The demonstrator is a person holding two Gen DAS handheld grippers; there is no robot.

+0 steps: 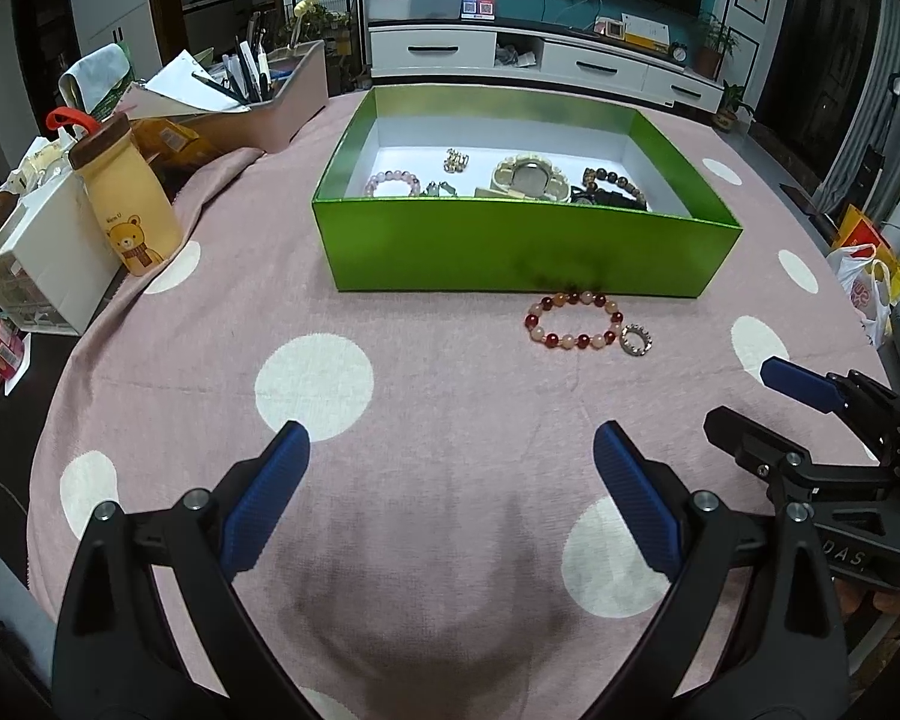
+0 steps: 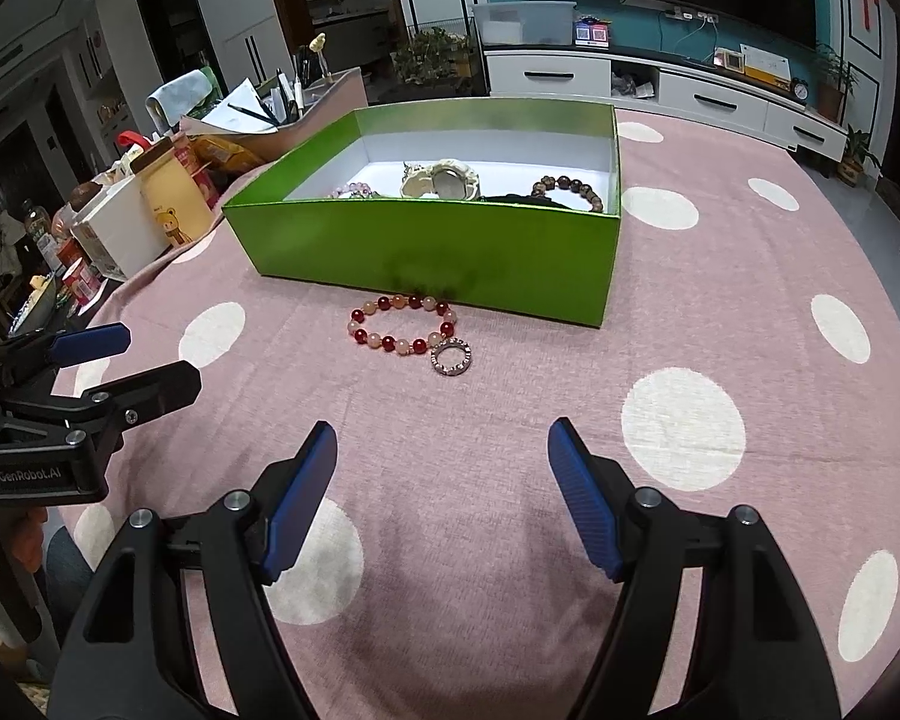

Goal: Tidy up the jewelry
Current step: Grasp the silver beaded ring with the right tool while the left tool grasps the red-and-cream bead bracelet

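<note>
Both grippers angle downward over the pink cloth (image 2: 510, 396), side by side. Left gripper (image 1: 450, 450) and right gripper (image 2: 441, 450): jaws wide apart, nothing between them. Red-and-pink bead bracelet (image 2: 402, 324) lies beside a silver ring (image 2: 451, 358) (touching), just before the green box (image 2: 426, 252).

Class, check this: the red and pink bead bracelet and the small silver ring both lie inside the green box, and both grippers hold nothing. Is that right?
Not quite. The red and pink bead bracelet and the silver ring lie on the spotted tablecloth in front of the green box, not inside it; the right wrist view shows this. The rest stands: the left gripper and right gripper hold nothing, jaws open.
</note>
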